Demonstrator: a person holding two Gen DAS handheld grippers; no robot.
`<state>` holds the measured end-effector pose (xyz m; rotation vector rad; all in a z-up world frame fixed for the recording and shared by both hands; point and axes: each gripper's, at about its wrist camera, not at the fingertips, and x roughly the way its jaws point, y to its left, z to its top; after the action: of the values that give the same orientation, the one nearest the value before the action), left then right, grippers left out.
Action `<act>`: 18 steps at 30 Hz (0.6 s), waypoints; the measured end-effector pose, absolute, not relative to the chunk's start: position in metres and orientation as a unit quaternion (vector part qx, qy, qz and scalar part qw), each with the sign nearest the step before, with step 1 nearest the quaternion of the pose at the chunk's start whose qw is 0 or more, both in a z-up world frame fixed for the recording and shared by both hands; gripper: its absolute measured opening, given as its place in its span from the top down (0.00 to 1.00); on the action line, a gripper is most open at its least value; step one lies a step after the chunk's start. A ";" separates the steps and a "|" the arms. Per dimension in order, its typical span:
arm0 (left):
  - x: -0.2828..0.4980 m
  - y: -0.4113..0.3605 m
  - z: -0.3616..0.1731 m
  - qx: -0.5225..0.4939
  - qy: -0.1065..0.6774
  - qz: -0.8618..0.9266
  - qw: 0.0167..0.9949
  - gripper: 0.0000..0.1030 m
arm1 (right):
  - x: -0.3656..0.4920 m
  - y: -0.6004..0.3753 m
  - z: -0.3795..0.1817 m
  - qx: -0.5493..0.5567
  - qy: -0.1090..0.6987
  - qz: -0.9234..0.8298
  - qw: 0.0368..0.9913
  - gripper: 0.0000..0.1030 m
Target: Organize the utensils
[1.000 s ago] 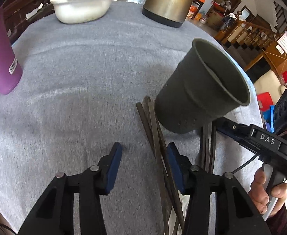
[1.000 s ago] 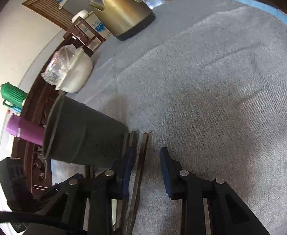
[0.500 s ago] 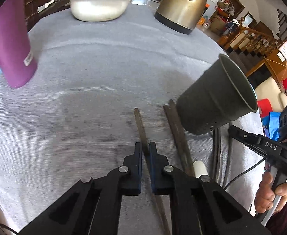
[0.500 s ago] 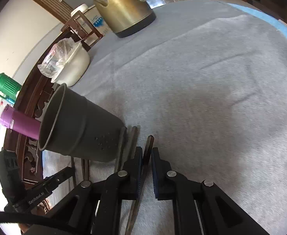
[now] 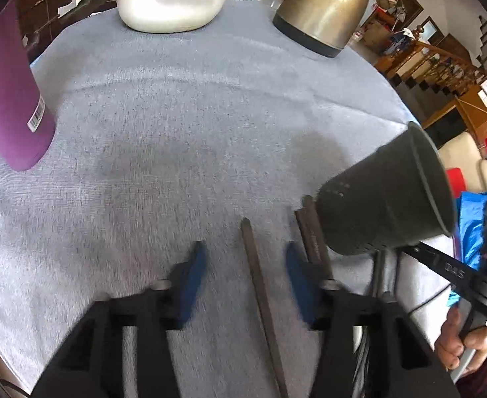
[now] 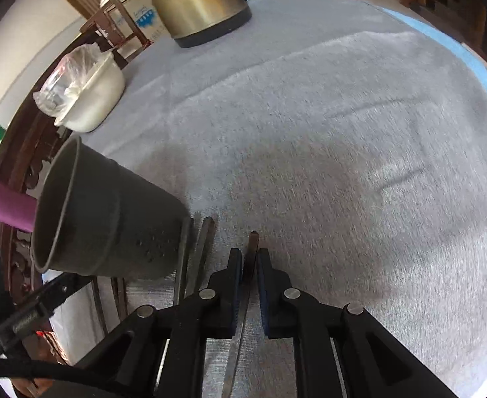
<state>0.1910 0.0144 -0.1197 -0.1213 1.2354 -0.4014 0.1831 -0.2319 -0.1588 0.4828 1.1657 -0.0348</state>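
The left gripper (image 5: 245, 277) has just been opening, a chopstick (image 5: 260, 285) lying loose between its jaws on the worktop (image 5: 183, 126); the right gripper (image 6: 250, 277) pinches another chopstick (image 6: 251, 253); the holder cup (image 5: 389, 199) stands right of them.

Ahead of the left gripper (image 5: 245, 278) fingers the grey tablecloth (image 5: 190, 126) lies bare up to the white basin (image 5: 172, 3) and the brass-coloured kettle (image 5: 323, 6) at the far edge. A purple bottle (image 5: 9, 99) stands well off to the left. Just right of the fingers, the dark perforated cup (image 5: 386, 199) and loose chopsticks (image 5: 313, 232) block the way. Ahead and right of the right gripper (image 6: 250, 273) fingers, the cloth is open.
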 end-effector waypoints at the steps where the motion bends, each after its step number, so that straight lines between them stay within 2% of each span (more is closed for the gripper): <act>1: 0.194 0.013 -0.121 -0.052 0.574 -0.191 0.795 0.88 | 0.183 -0.232 -0.159 0.227 0.544 -0.014 0.808 0.91; 4: 0.194 0.017 -0.125 -0.072 0.577 -0.203 0.788 0.93 | 0.171 -0.237 -0.150 0.230 0.524 -0.003 0.820 0.91; 7: 0.187 0.023 -0.113 -0.071 0.561 -0.203 0.799 0.94 | 0.156 -0.243 -0.133 0.232 0.497 0.010 0.836 0.92; 18: 0.118 0.036 0.005 -0.065 0.447 -0.256 0.854 0.95 | 0.090 -0.245 -0.043 0.239 0.378 0.054 0.893 0.93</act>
<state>0.1182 0.0359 0.0048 -0.1361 0.9407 -0.5393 0.0901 -0.2448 -0.0426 0.4961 0.7839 0.1114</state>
